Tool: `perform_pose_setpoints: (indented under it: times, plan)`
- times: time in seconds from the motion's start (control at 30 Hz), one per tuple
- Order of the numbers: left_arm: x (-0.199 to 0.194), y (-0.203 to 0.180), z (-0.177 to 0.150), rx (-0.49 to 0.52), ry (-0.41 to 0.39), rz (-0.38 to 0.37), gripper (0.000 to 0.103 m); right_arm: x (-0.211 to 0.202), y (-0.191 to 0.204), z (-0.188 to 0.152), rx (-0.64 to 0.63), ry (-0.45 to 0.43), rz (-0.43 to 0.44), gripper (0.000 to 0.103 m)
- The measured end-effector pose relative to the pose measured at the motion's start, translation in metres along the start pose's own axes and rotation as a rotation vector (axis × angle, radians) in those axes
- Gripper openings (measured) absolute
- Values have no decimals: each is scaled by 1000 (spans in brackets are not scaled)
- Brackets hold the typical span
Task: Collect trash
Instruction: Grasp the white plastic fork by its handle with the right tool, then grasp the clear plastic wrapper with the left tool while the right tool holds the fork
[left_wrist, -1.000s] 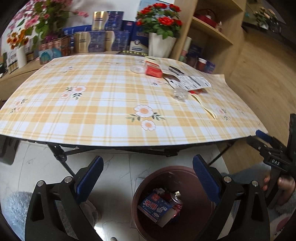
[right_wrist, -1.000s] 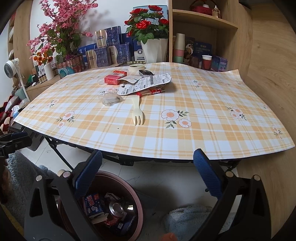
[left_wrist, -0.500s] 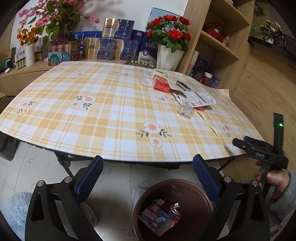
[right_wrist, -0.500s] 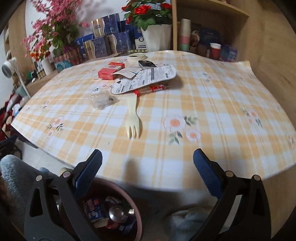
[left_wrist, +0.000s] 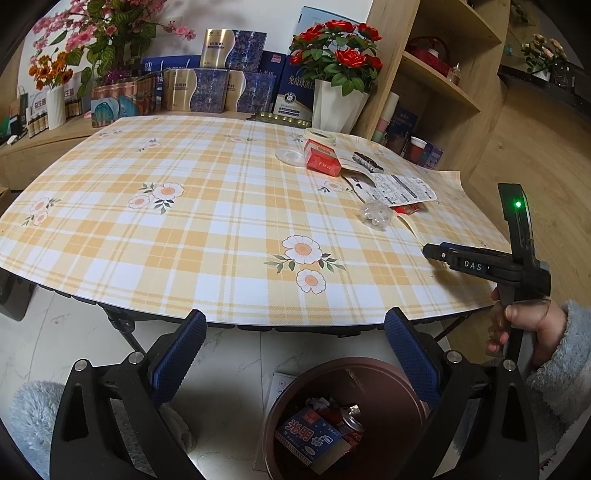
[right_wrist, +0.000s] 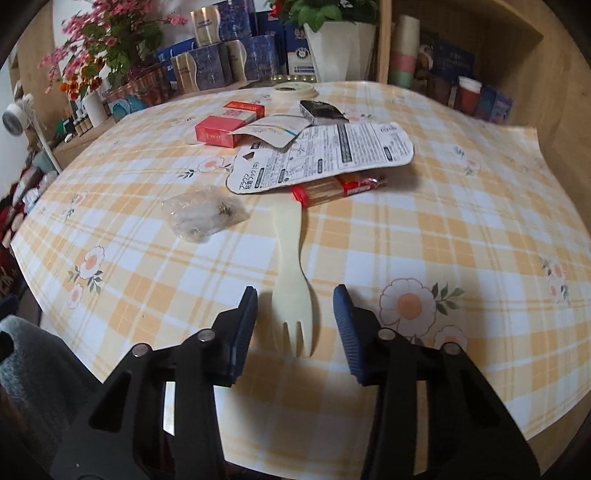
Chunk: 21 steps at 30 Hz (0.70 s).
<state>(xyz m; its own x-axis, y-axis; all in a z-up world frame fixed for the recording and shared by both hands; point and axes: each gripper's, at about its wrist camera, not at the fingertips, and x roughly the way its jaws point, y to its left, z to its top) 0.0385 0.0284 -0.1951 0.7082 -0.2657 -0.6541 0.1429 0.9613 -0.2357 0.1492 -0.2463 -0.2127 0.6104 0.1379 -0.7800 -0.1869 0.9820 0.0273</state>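
Right tool (right_wrist: 295, 317) is closing around the cream fork (right_wrist: 293, 273) lying on the bench (right_wrist: 461, 236), pads not yet touching. Left tool (left_wrist: 293, 354) is hanging spread above the trash bin (left_wrist: 402, 384).

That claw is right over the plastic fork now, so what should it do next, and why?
Probably finish closing on the fork and lift it. The right gripper straddles the fork's head, its jaws closing but the pads not yet touching it. The fork lies flat on the table, and the bin waits on the floor below.
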Motion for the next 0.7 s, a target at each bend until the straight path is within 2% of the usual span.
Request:
perform_pose_setpoints:
  times: [0.17,0.33,0.4,0.7]
  plan:
    - [3,4,1,-24,7,-7,95,-2,8,-2,-28,-12,8,25]
    - [2,13,2,-79,9,-18,95,-7,8,-7,-5,-33,14,25]
    - [1,14,3,-85,10,-28,94,-17,6,-8,16,-74,31,25]
    - [4,3,31,-29,20,-77,84,-59,3,-1,34,-204,48,25]
